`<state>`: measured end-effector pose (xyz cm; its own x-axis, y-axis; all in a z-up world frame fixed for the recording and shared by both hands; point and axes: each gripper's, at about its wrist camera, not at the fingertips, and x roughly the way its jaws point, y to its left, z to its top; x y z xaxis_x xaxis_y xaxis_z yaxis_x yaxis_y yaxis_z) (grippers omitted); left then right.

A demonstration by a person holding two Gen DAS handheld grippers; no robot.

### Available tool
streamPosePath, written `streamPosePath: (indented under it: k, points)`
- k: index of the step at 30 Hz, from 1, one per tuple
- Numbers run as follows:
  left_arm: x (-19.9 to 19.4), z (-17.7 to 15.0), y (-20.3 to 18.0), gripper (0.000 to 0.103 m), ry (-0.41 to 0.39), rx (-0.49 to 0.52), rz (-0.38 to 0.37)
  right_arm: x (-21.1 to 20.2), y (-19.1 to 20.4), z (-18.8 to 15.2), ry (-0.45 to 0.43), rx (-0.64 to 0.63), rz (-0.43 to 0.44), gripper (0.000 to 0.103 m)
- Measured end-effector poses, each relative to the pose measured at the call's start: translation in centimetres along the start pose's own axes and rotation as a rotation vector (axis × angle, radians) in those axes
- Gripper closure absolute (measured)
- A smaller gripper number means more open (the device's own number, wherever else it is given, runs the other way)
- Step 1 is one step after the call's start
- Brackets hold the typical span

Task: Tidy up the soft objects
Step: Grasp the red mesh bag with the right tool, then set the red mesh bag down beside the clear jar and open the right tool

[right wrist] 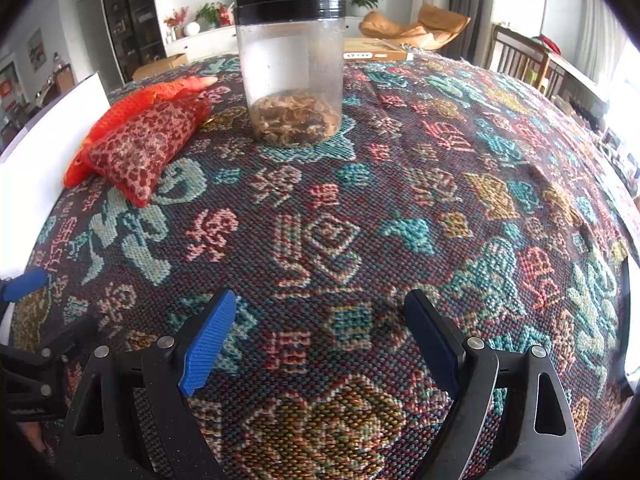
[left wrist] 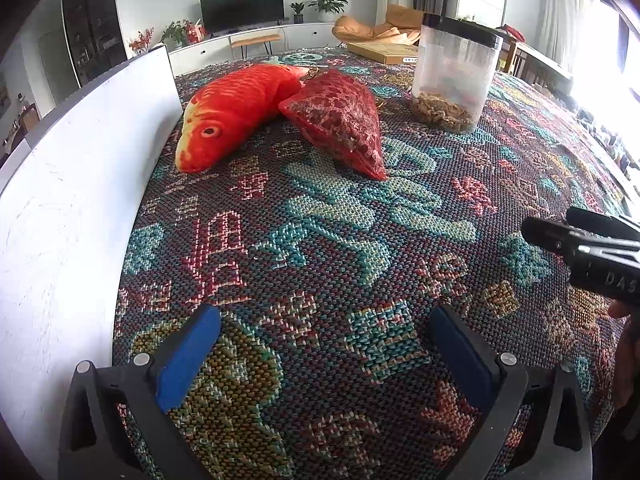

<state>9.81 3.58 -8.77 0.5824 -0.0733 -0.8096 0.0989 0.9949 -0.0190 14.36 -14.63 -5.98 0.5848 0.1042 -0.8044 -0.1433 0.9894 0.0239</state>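
An orange plush fish (left wrist: 236,110) lies on the patterned cloth beside a white board, head toward me. A red mesh pouch (left wrist: 340,120) rests against its flank. In the right wrist view the pouch (right wrist: 140,148) covers most of the fish (right wrist: 120,112). My left gripper (left wrist: 326,340) stands open over the cloth, well short of both, nothing between its blue pads. My right gripper (right wrist: 320,328) is open too, empty, facing a jar. Its black body (left wrist: 592,248) shows at the right edge of the left wrist view.
A clear plastic jar (right wrist: 292,72) with a black lid holds brown bits at its bottom; it stands right of the pouch. A white board (left wrist: 72,184) runs along the left side. A flat wooden box (left wrist: 384,52) lies at the far edge. Woven cloth (right wrist: 360,220) covers the table.
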Motion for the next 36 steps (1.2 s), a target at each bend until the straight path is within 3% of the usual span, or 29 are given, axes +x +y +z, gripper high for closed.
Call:
streamPosePath:
  k: [4,7,9,13,14,15,17,19,24,29,32,36]
  points:
    - [0.1,0.1,-0.1,0.0,-0.001,0.0,0.0,-0.3,2.8,5.2,-0.014,-0.015,0.145,0.016]
    - [0.1,0.1,0.0,0.0,-0.001,0.0,0.0,1.1,6.8,9.6,0.044,-0.071,0.242,0.016]
    - [0.1,0.1,0.0,0.0,-0.001,0.0,0.0,2.5,9.7,11.7,0.068,-0.097,0.256,0.016]
    - [0.1,0.1,0.0,0.0,-0.001,0.0,-0.001,7.0,14.1,12.9,0.165,-0.158,0.176,0.018]
    - [0.1,0.1,0.0,0.0,-0.002,0.0,-0.001,8.1,14.5,12.7,0.2,-0.165,0.181,0.022]
    - [0.1,0.1,0.0,0.0,-0.002,0.0,-0.001,8.8,14.6,12.4,0.225,-0.161,0.194,0.055]
    - [0.2,0.1,0.0,0.0,-0.002,-0.001,-0.001,8.3,13.9,11.4,0.213,-0.152,0.238,0.069]
    - [0.2,0.1,-0.1,0.0,-0.002,-0.001,-0.001,6.8,13.3,10.4,0.194,-0.193,0.206,0.076]
    - [0.2,0.1,-0.1,0.0,-0.003,-0.001,0.0,1.7,8.5,6.9,0.172,-0.251,0.17,0.077]
    - [0.1,0.1,0.0,0.0,-0.004,-0.001,0.001,-2.5,0.1,4.6,0.146,-0.158,0.084,0.077]
    - [0.1,0.1,0.0,0.0,-0.004,-0.001,0.001,-2.7,-4.5,5.2,0.118,-0.097,-0.006,0.077]
    - [0.1,0.1,0.0,0.0,-0.004,-0.001,0.001,-0.4,-8.1,8.3,0.069,-0.072,-0.051,0.076]
